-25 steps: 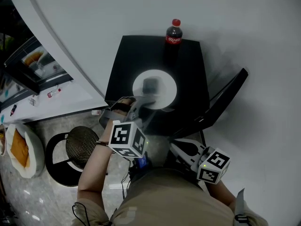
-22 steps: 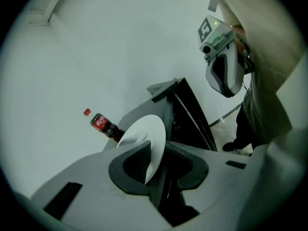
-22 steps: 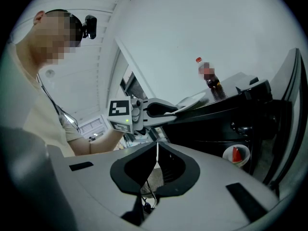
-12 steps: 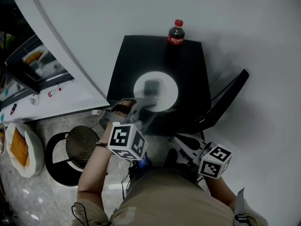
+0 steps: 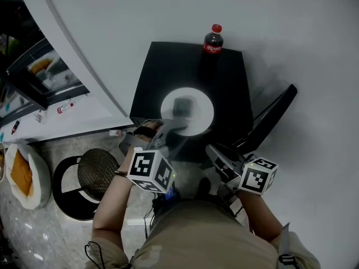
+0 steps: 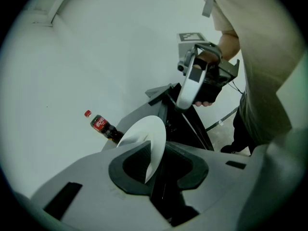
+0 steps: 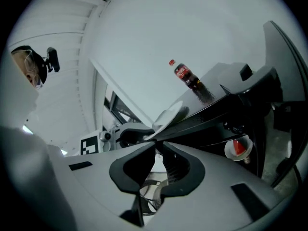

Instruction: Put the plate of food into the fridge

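Observation:
A white plate [image 5: 193, 114] with a grey block of food [image 5: 182, 105] lies on the black top of the small fridge [image 5: 224, 88]. My left gripper [image 5: 170, 129] is shut on the plate's near rim; in the left gripper view the plate [image 6: 144, 136] stands edge-on between the pads. The fridge door [image 5: 273, 116] hangs ajar at the right. Near the door's hinge side, at the fridge's front edge, my right gripper [image 5: 216, 154] is shut on nothing. In the right gripper view its jaws [image 7: 159, 150] meet, with the plate [image 7: 169, 115] beyond them.
A cola bottle [image 5: 212, 41] stands at the back edge of the fridge top. A round mesh stool [image 5: 95, 172] and a pet bed with an orange cushion [image 5: 22, 175] lie left of me. A white counter [image 5: 67, 119] runs along the left.
The right gripper has moved up and forward toward the fridge's front edge and rolled. The left gripper and the plate have stayed put.

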`<state>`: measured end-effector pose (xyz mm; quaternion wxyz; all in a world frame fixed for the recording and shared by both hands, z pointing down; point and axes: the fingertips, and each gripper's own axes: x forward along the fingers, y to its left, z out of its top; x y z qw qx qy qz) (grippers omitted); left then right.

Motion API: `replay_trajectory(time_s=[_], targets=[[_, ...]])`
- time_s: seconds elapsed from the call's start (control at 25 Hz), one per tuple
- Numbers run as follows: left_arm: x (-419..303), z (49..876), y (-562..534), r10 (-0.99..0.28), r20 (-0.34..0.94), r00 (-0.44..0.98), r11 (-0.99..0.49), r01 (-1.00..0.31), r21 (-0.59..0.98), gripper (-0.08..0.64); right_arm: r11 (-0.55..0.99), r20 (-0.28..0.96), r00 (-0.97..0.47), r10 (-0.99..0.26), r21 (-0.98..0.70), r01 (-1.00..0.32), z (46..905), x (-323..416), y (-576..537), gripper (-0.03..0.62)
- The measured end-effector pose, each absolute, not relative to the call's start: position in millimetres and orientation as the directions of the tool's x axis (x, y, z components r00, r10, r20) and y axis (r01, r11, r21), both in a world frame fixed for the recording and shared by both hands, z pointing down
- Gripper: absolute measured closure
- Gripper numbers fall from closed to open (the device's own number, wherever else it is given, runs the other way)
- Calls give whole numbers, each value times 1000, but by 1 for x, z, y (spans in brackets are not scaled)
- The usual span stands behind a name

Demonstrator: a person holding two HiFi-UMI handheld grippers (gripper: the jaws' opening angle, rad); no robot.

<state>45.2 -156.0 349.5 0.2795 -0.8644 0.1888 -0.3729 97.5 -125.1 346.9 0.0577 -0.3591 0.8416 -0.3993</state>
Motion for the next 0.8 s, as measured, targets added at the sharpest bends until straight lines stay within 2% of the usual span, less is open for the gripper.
replay_trajectory(time_s=[0.08, 0.16, 0.24, 0.48, 0.8], targets=[[44, 349, -153, -532, 537, 655, -773, -118, -623, 474, 406, 181, -724, -665, -726, -555, 343, 98, -132, 563], [43, 349, -151, -530, 535, 658, -774, -118, -622, 474, 405, 167, -727, -666, -738, -540, 339, 95, -138, 487], [42, 349, -149, -528, 533, 661, -774, -117, -622, 474, 395, 153, -734, -662, -761, -514, 337, 91, -142, 463], [40, 347, -141, -521, 524, 674, -774, -114, -623, 474, 407, 106, -740, -665, -779, -477, 325, 84, -157, 462], [37, 348, -133, -511, 515, 689, -772, -104, -627, 474, 388, 116, -726, -677, -783, -487, 330, 85, -168, 462]])
